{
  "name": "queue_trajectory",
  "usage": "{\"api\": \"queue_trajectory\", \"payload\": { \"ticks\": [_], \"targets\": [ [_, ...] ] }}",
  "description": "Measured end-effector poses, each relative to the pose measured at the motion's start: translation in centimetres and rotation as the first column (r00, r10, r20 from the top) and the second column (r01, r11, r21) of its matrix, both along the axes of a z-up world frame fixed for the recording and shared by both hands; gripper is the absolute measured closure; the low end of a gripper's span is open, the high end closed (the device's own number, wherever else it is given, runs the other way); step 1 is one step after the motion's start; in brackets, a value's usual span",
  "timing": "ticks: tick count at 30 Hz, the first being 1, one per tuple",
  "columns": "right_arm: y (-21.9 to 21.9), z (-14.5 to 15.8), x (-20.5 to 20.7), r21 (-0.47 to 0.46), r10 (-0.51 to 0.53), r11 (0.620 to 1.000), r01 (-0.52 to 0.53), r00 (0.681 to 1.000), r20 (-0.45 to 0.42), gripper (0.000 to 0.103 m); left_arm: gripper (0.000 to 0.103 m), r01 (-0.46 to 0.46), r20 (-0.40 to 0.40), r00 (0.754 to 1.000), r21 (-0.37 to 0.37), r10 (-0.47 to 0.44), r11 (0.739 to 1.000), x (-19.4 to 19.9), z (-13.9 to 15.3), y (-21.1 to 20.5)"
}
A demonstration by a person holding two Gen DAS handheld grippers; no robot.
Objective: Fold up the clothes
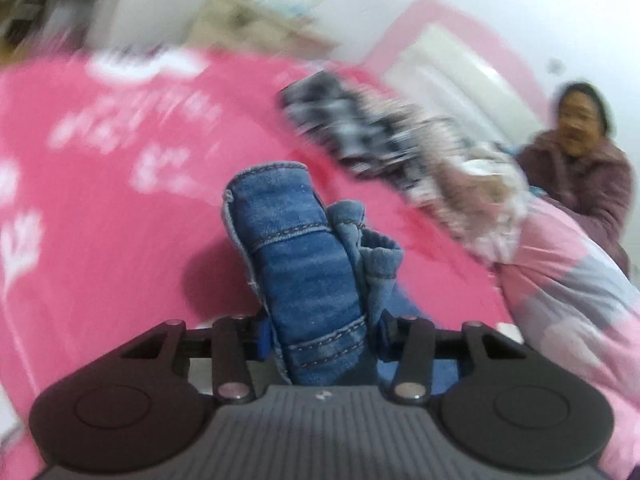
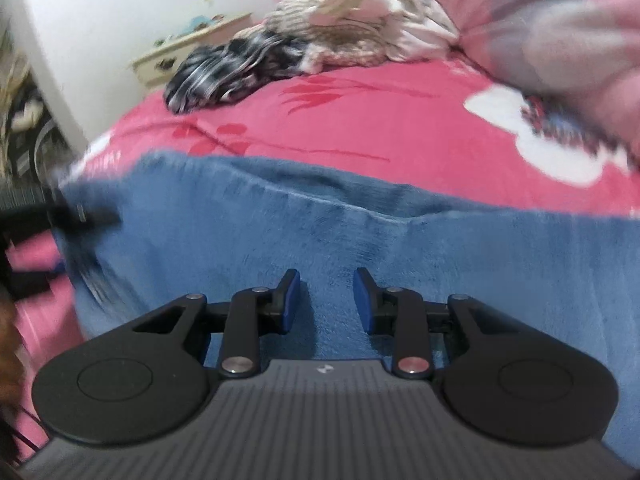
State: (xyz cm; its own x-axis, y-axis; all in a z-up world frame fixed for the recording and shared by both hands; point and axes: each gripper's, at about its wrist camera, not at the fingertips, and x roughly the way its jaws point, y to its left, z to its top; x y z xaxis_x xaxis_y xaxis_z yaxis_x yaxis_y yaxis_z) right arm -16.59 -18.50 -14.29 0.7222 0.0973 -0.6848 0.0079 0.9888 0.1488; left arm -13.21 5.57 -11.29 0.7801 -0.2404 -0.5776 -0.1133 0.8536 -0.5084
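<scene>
A thick folded wad of blue denim, with stitched seams and a paler fleecy inner side, stands up between the pads of my left gripper, which is shut on it above the pink bedsheet. In the right wrist view a wide blue fleecy cloth lies spread across the bed. My right gripper hovers just over it, its blue pads apart with nothing between them. A dark blurred shape sits at the cloth's left edge; what it is I cannot tell.
A heap of clothes lies farther back on the bed: a black-and-white garment, a beige knit and white cloth. A pink-and-grey quilt is bunched at the right. A person sits beyond it. A pale cabinet stands by the wall.
</scene>
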Motion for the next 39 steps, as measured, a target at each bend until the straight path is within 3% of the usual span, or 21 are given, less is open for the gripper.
{"api": "queue_trajectory", "payload": {
  "ticks": [2, 7, 11, 15, 18, 23, 26, 29, 33, 35, 39],
  "targets": [
    [1.0, -0.2, -0.5, -0.091, 0.048, 0.995, -0.046, 0.999, 0.021, 0.074, 0.057, 0.039, 0.063, 0.997, 0.037, -0.042, 0.999, -0.3, 1.3, -0.9],
    [1.0, 0.4, -0.9, -0.119, 0.086, 0.990, -0.082, 0.996, 0.028, 0.075, 0.057, 0.100, 0.156, 0.981, 0.103, -0.115, 0.990, -1.2, 2.7, -2.0],
    [-1.3, 1.5, 1.9, 0.011, 0.009, 1.000, -0.009, 1.000, 0.024, 0.075, 0.057, 0.113, 0.163, 0.978, 0.102, -0.128, 0.988, -1.5, 2.6, -1.6],
    [-1.3, 0.5, 6.3, -0.022, 0.010, 1.000, -0.010, 1.000, -0.025, 0.073, 0.058, 0.136, 0.189, 0.970, 0.108, -0.155, 0.985, -2.0, 2.7, -1.6],
    [-2.7, 0.7, 7.5, 0.059, -0.074, 0.995, 0.076, 0.997, -0.031, 0.075, 0.058, 0.158, 0.224, 0.957, 0.127, -0.183, 0.979, -2.7, 2.9, -1.5],
    [-4.2, 2.1, 3.7, 0.177, -0.128, 0.976, 0.128, 0.992, -0.013, 0.074, 0.058, 0.178, 0.233, 0.950, 0.133, -0.205, 0.975, -2.8, 2.7, -1.2],
    [-3.1, 2.4, 0.3, 0.198, -0.077, 0.977, 0.075, 0.997, 0.003, 0.074, 0.057, 0.189, 0.236, 0.947, 0.134, -0.216, 0.973, -2.8, 2.8, -1.3],
    [0.3, 1.3, -1.6, 0.116, 0.038, 0.992, -0.039, 0.999, 0.010, 0.075, 0.057, 0.206, 0.242, 0.941, 0.140, -0.235, 0.968, -2.8, 3.2, -1.8],
    [3.3, 1.3, -2.5, -0.047, 0.109, 0.993, -0.106, 0.992, 0.063, 0.079, 0.057, 0.227, 0.271, 0.920, 0.214, -0.281, 0.950, -3.5, 3.8, -2.8],
    [2.5, 2.2, -2.4, -0.024, 0.084, 0.996, -0.082, 0.991, 0.100, 0.079, 0.057, 0.240, 0.291, 0.908, 0.231, -0.303, 0.943, -3.7, 4.3, -3.0],
    [0.2, 2.4, -0.5, 0.131, -0.021, 0.991, 0.007, 0.994, 0.105, 0.079, 0.057, 0.276, 0.311, 0.877, 0.301, -0.368, 0.913, -4.2, 5.2, -4.5]
  ]
}}
